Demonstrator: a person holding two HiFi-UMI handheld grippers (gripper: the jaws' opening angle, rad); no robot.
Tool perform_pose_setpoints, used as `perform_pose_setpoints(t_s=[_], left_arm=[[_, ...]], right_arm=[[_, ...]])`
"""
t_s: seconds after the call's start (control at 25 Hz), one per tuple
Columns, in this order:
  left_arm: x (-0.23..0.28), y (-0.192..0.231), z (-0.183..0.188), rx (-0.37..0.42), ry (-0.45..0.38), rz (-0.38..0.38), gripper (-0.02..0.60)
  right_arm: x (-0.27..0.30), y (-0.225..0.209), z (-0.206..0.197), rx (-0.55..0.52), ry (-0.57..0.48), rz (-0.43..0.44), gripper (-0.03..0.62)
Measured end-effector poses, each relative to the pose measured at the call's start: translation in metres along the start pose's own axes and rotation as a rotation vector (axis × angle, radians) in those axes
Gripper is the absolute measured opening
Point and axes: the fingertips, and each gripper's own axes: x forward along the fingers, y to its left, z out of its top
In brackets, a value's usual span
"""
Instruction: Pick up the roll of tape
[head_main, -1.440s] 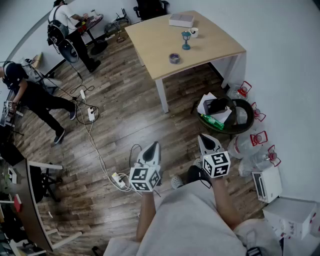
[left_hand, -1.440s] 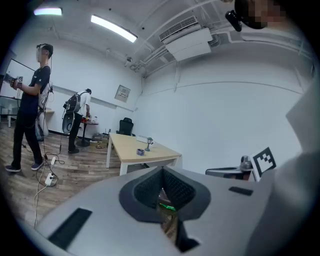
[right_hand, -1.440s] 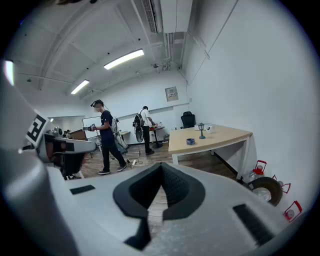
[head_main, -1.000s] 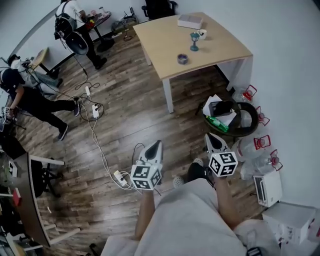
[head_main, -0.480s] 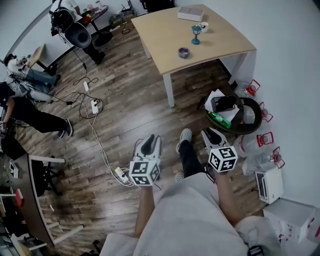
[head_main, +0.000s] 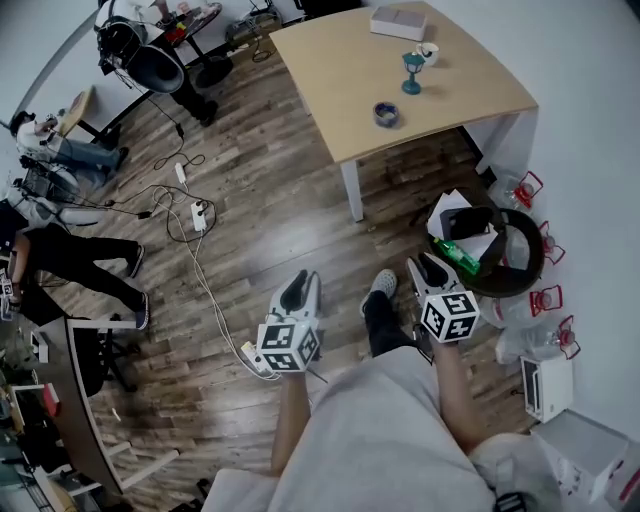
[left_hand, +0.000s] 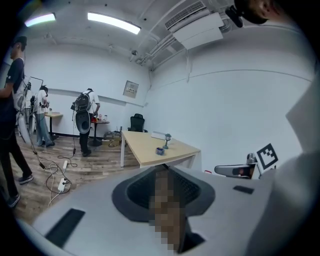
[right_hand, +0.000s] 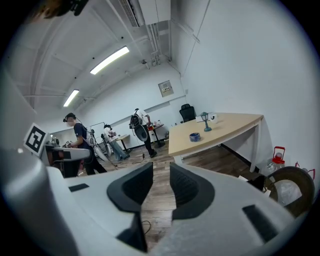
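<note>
Tape roll (head_main: 387, 114) near table (head_main: 470, 90) edge, open floor (head_main: 290, 220), left tool (head_main: 302, 283) parted, right tool (head_main: 425, 265) just widened, empty

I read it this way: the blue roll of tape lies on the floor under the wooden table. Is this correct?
Not quite. The roll of tape lies on top of the wooden table, near the teal goblet, not on the floor under it. The head view shows this plainly.
</note>
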Motion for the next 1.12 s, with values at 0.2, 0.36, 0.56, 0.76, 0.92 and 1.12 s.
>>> perform_pose_setpoints(t_s=[0.2, 0.36, 0.56, 0.76, 0.92, 1.12], left_arm=[[0.059, 0.022, 0.030, 0.019, 0.027, 0.008, 0.077], [0.113, 0.037, 0.059, 0.036, 0.039, -0.004, 0.077], [0.180, 0.050, 0.088, 0.054, 0.049, -0.023, 0.080], [0.230, 0.062, 0.110, 0.069, 0.042, -0.023, 0.080], [0.252, 0.067, 0.110, 0.079, 0.070, -0.018, 0.080], [0.275, 0.073, 0.114, 0.094, 0.096, -0.028, 0.080]], right_arm=[[0.057, -0.023, 0.034, 0.013, 0.004, 0.004, 0.110], [0.098, -0.048, 0.063, 0.034, -0.003, -0.005, 0.110], [0.143, -0.089, 0.094, 0.055, -0.022, -0.025, 0.110], [0.176, -0.116, 0.113, 0.062, -0.027, -0.025, 0.112], [0.190, -0.130, 0.114, 0.074, -0.011, -0.022, 0.112], [0.202, -0.141, 0.117, 0.081, -0.008, -0.031, 0.112]])
